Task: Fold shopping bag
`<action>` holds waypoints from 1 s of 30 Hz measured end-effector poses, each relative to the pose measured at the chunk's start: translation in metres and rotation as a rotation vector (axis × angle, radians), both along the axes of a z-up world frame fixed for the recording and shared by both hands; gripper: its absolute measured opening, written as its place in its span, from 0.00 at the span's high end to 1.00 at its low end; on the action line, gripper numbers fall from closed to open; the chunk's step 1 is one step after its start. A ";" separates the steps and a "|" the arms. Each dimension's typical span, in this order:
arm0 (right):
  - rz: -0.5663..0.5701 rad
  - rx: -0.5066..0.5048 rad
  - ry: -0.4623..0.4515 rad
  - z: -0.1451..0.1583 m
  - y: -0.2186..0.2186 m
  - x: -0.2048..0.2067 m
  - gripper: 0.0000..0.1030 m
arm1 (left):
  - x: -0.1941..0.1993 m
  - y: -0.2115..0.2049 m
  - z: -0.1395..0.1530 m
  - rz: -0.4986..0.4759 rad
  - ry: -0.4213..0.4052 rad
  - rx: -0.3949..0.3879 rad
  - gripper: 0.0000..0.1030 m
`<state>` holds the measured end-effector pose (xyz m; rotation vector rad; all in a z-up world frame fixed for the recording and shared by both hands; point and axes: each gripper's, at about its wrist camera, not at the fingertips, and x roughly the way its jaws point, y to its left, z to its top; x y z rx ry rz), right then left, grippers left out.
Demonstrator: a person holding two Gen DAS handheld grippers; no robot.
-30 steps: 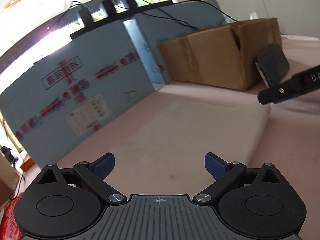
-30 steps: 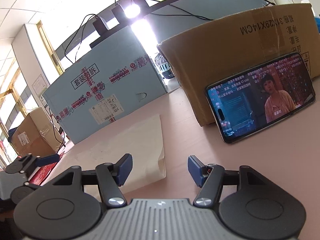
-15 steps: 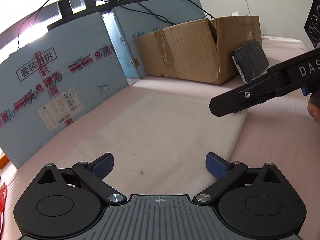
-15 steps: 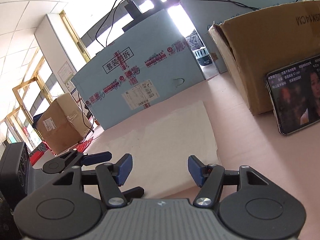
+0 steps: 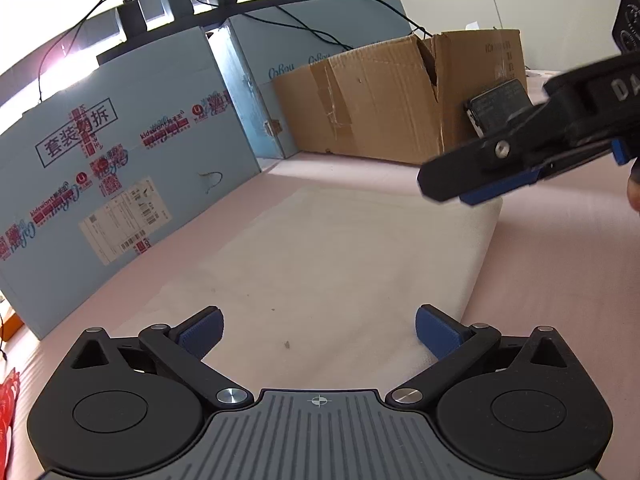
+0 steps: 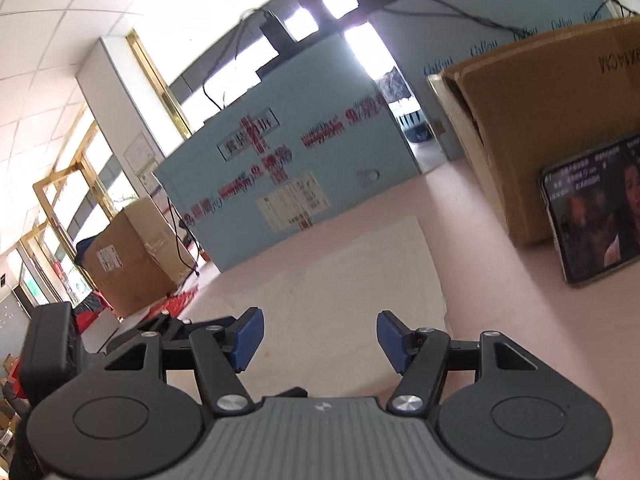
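Pink worktop [image 5: 560, 248], bare to the right of the left tool. Ahead and left of that tool, a pale blue carton [image 5: 120, 168] standing on the worktop, printed with red and black characters, a white shipping label [image 5: 124, 216] stuck low on its face. Ahead and right, a torn brown cardboard box [image 5: 392, 104]; a phone [image 6: 596, 208] propped upright against it, screen lit, at the right edge of the right tool's view. Dark adapters with black cables [image 5: 176, 0] along the carton's top. Far left of the right tool, beyond the worktop, another brown box [image 6: 132, 256] by the windows.
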<state>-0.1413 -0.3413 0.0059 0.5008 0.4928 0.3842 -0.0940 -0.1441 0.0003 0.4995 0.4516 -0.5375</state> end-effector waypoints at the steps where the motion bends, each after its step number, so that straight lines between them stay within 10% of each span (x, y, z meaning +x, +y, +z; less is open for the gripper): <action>1: 0.004 -0.003 0.036 -0.004 0.000 0.005 0.37 | 0.000 0.000 0.000 0.002 -0.004 0.004 0.00; 7: 0.002 -0.095 0.041 -0.010 -0.005 0.000 0.37 | -0.007 0.007 0.002 0.043 -0.070 0.072 0.00; 14: -0.010 -0.520 -0.138 -0.002 -0.013 -0.025 0.32 | -0.008 0.027 0.002 0.099 -0.073 0.079 0.00; 22: 0.141 -0.729 -0.148 -0.004 -0.003 -0.034 0.29 | -0.007 0.032 -0.001 0.107 -0.069 0.050 0.00; 30: 0.231 -1.143 -0.260 -0.011 0.045 -0.031 0.28 | -0.006 0.034 -0.001 0.107 -0.068 0.039 0.00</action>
